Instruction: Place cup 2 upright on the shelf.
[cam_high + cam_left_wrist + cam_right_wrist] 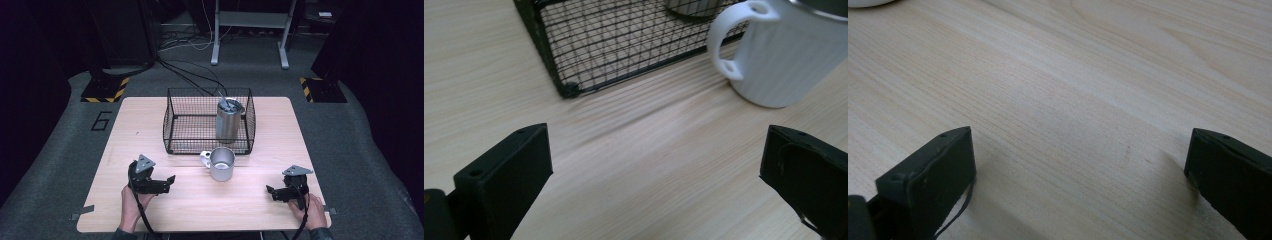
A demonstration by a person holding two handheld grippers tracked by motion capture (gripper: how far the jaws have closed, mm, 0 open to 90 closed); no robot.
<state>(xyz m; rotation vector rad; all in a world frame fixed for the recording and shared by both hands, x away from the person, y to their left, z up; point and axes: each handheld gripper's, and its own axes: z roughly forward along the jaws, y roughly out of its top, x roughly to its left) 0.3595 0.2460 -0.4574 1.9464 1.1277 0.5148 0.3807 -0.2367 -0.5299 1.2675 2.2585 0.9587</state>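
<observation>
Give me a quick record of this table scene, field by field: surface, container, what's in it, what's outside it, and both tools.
surface: wooden table
container: black wire basket, at the far middle of the table
inside basket: upright steel tumbler at its right side
outside basket: white mug in front of the basket, handle toward the left
left tool: open, holds nothing, near left
right tool: open, holds nothing, near right
</observation>
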